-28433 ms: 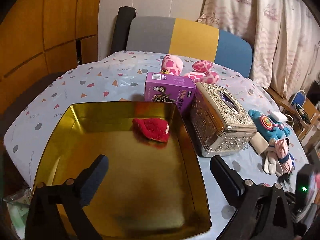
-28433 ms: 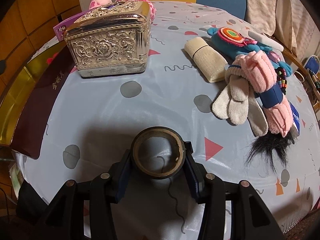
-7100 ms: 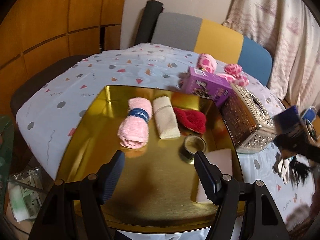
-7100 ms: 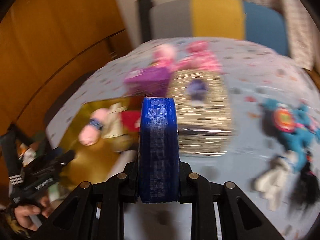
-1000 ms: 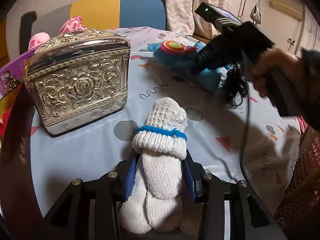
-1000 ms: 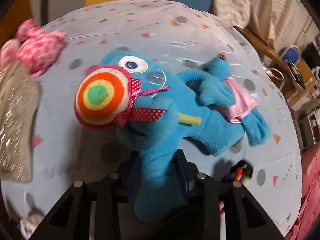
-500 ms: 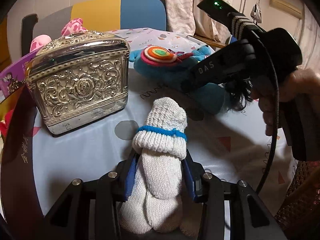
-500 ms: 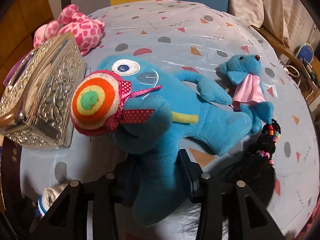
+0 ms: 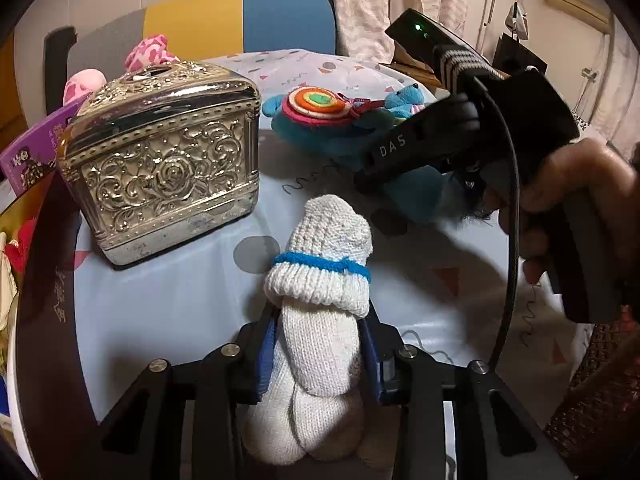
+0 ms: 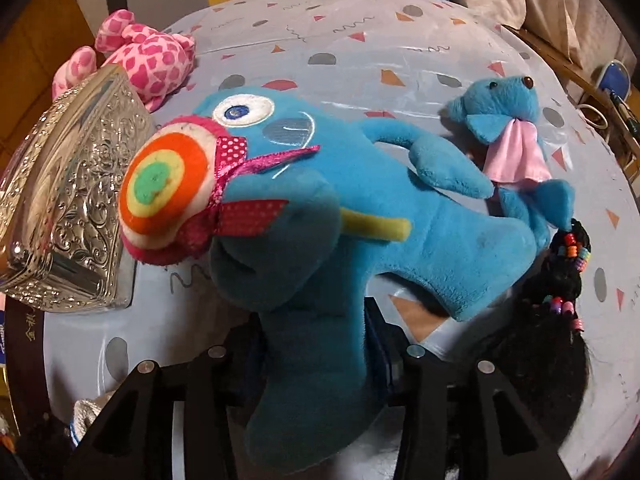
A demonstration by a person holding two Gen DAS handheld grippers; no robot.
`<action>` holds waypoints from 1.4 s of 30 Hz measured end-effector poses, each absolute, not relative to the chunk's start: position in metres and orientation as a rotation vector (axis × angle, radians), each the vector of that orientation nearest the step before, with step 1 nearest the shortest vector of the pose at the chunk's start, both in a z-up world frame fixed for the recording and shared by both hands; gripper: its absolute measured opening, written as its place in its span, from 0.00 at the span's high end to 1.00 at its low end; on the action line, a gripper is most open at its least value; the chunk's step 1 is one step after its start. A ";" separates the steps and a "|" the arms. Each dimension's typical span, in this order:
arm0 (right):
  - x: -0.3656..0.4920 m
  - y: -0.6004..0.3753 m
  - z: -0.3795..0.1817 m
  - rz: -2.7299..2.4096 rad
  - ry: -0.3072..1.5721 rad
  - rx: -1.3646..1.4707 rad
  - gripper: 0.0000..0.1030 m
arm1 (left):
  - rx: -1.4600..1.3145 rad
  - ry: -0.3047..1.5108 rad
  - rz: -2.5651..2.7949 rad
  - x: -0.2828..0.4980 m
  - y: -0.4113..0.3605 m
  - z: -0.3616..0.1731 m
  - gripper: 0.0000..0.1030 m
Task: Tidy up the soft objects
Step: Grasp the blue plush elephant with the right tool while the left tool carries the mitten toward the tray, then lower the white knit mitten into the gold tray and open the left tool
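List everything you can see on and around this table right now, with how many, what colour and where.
white gloves: one rolled pair, white with blue band, between the left gripper's pads
big plush toy: one, blue with rainbow lollipop, leg between the right gripper's pads
small plush bear: one, blue with pink scarf, beside the big toy
spotted plush: one, pink, behind the box
ornate box: one, silver, left of the gloves
hairpiece: one, black with coloured beads, table's right edge
carton: one, purple, behind the box
tablecloth: one, pale blue, patterned
chair: one, grey, yellow, blue, behind the table
left hand-held gripper: black, closing on the gloves
right hand-held gripper: black, gripping the toy's leg
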State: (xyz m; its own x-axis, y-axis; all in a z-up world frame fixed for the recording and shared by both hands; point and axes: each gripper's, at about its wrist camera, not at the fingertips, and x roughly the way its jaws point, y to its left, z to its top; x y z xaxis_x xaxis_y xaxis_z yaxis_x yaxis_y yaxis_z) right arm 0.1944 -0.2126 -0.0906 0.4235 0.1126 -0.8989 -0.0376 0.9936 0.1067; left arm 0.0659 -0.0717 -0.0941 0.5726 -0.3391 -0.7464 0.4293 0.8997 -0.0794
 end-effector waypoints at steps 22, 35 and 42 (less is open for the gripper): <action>0.186 -0.195 -0.091 0.078 1.069 -0.092 0.60 | 0.052 0.783 -0.412 0.040 -0.029 -0.020 0.66; 0.182 -0.194 -0.091 0.079 1.060 -0.114 0.60 | -0.059 0.734 -0.158 0.043 0.068 0.017 0.66; 0.182 -0.194 -0.092 0.077 1.056 -0.128 0.60 | -0.069 0.716 -0.072 0.037 0.099 0.021 0.66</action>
